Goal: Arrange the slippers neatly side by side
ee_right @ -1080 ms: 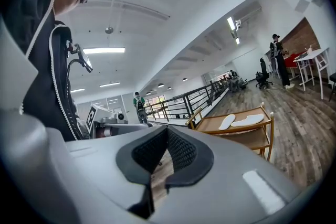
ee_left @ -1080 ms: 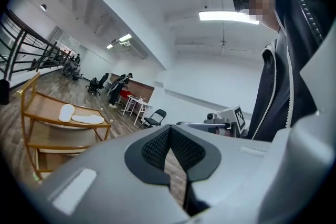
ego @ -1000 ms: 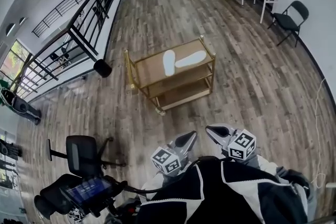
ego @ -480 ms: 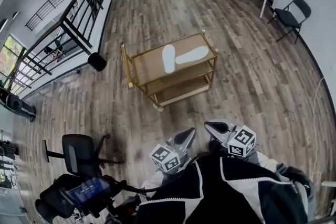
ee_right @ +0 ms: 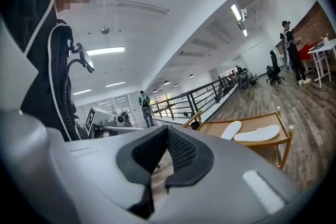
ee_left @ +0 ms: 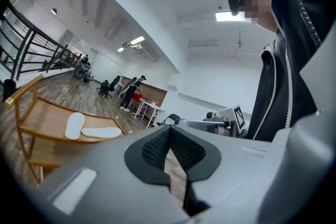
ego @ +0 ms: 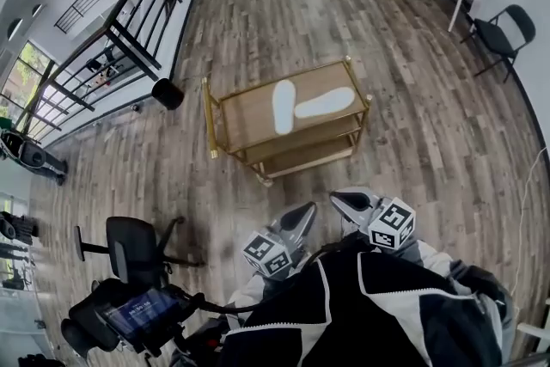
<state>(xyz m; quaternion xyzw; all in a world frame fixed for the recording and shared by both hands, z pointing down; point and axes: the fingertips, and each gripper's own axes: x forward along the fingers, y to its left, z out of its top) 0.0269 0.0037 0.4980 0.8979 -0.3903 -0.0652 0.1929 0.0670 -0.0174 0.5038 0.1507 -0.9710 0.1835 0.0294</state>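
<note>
Slippers, white, two: in the head view you have them on the top shelf of the gold cart (ego: pixel 243 113), centre of the frame. The left slipper (ego: pixel 283 106) runs up and down the picture. The right slipper (ego: pixel 325 102) lies across it at an angle, its end just beside the first; the pair are not parallel. Your left gripper (ego: pixel 302 214) and right gripper (ego: pixel 342 202) sit low in the frame, well apart from the cart, above your black-and-white jacket (ego: pixel 369 314). A black office chair (ego: pixel 131 247) stands lower left and a black railing (ego: pixel 129 39) fills the upper left.

Left gripper view: your left gripper (ee_left: pixel 169 132) has its tongs pressed together with nothing between them. The cart (ee_left: pixel 37 113) lies at the left edge, carrying the left slipper (ee_left: pixel 74 125) and the right slipper (ee_left: pixel 101 132). The right gripper (ee_left: pixel 210 124) shows at centre right.

Right gripper view: your right gripper (ee_right: pixel 167 138) likewise has its tongs closed on nothing. The cart (ee_right: pixel 210 127) stands at centre right, with the left slipper (ee_right: pixel 231 129) and the right slipper (ee_right: pixel 258 134) on top. The railing (ee_right: pixel 210 94) runs behind it.
</note>
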